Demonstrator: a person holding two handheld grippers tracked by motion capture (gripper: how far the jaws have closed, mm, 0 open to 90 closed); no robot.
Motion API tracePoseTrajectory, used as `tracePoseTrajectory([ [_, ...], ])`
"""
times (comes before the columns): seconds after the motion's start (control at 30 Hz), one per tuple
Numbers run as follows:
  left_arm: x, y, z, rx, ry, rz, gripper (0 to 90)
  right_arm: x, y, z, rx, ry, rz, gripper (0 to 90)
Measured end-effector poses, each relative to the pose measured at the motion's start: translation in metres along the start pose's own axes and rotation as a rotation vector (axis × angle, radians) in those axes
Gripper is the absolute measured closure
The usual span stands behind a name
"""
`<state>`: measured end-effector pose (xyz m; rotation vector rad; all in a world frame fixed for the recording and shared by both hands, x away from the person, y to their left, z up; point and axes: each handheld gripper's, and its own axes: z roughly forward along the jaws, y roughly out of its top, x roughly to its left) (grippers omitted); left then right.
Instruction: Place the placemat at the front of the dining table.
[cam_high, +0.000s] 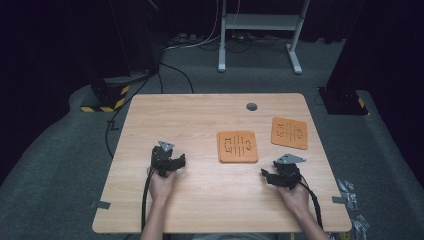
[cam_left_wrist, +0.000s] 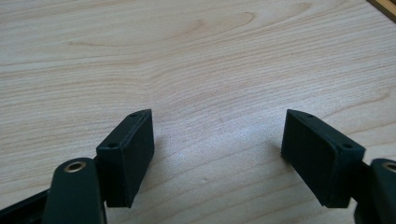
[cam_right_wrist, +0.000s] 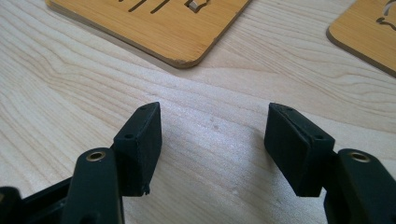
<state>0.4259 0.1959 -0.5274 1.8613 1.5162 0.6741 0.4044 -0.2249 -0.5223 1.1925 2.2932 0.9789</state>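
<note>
Two flat orange-brown square boards with cut-out slots lie on the wooden table (cam_high: 200, 195). One board (cam_high: 238, 146) is at the centre; the other board (cam_high: 289, 133) is to its right and farther back. My left gripper (cam_high: 172, 159) is held low over bare wood left of the centre board, open and holding nothing (cam_left_wrist: 217, 126). My right gripper (cam_high: 270, 176) sits near the front right, open and holding nothing (cam_right_wrist: 214, 116). In the right gripper view, the centre board's rounded corner (cam_right_wrist: 154, 23) lies just beyond the jaws and the other board (cam_right_wrist: 369, 37) is at the upper right.
A grey round cap (cam_high: 251, 106) sits in the tabletop near the back edge. Tape pieces mark the front corners (cam_high: 100, 204). Beyond the table stand a white frame (cam_high: 260, 30) and a black-and-yellow striped base (cam_high: 107, 97). Small clear bags (cam_high: 350, 192) lie on the floor at right.
</note>
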Motion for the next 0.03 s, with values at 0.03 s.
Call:
tracePoseTrajectory([
  [0.03,0.0,0.0,0.0,0.0,0.0,0.001,25.6,0.0002,-0.0001,0.0004,-0.005,-0.004,0.0,36.8],
])
